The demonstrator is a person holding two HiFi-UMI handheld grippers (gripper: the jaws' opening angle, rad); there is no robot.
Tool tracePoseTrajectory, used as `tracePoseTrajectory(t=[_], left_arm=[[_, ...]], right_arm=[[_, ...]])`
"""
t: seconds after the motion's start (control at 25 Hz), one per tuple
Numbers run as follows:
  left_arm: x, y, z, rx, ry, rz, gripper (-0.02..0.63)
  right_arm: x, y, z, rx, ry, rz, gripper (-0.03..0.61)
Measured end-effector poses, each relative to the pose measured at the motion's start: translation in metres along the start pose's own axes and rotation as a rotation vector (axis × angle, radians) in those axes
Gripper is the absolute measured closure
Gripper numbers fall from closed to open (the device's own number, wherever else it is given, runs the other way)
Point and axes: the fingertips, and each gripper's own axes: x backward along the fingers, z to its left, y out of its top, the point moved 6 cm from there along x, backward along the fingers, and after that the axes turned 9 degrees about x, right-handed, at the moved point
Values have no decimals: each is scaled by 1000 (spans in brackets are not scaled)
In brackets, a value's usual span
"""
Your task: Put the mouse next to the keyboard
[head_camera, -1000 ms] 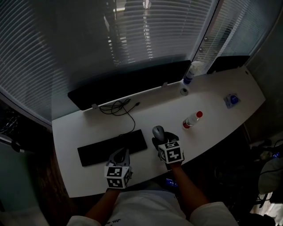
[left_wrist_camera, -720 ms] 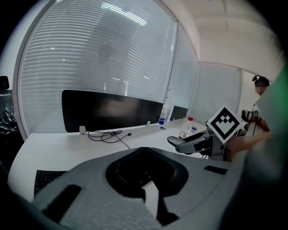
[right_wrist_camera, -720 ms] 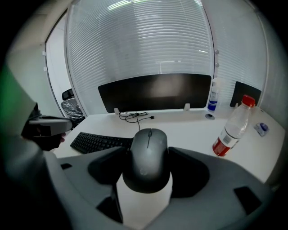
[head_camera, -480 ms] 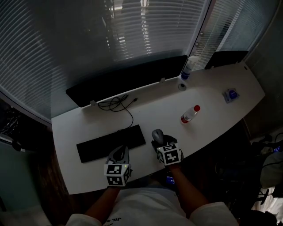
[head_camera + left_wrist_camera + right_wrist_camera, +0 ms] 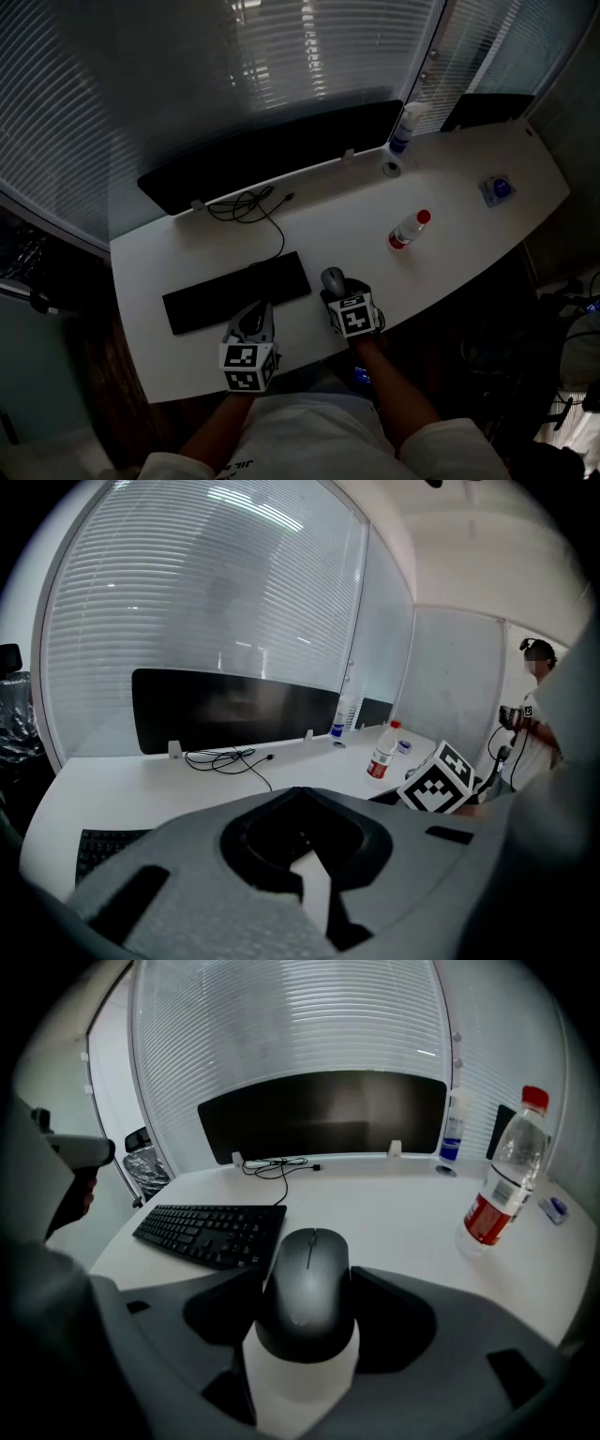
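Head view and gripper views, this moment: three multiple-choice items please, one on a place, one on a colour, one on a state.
1. Where is the mouse? A at the far edge; B in the jaws of the right gripper; C hanging off the near edge.
2. Keyboard colour? A white; B black; C silver.
3. The water bottle is: A upright, capped; B on its side; C upright, uncapped.
Key: B, the jaws flank the mouse; B, dark keys and frame; A, it stands with its red cap on.
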Motion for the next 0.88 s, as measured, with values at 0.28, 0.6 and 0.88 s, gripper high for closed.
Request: tracePoseTrajectory(t=[0.28, 0.6, 0.88], left_arm=[[-1, -6, 1, -8, 6, 13, 609], [2, -16, 3, -24, 4, 31, 609], [3, -15, 2, -19, 16, 30, 609]], right_arm=[[-24, -10, 5, 9, 19, 26, 282], [-44, -15, 0, 59, 22, 40, 282], [-51, -23, 0, 96, 34, 25, 281]])
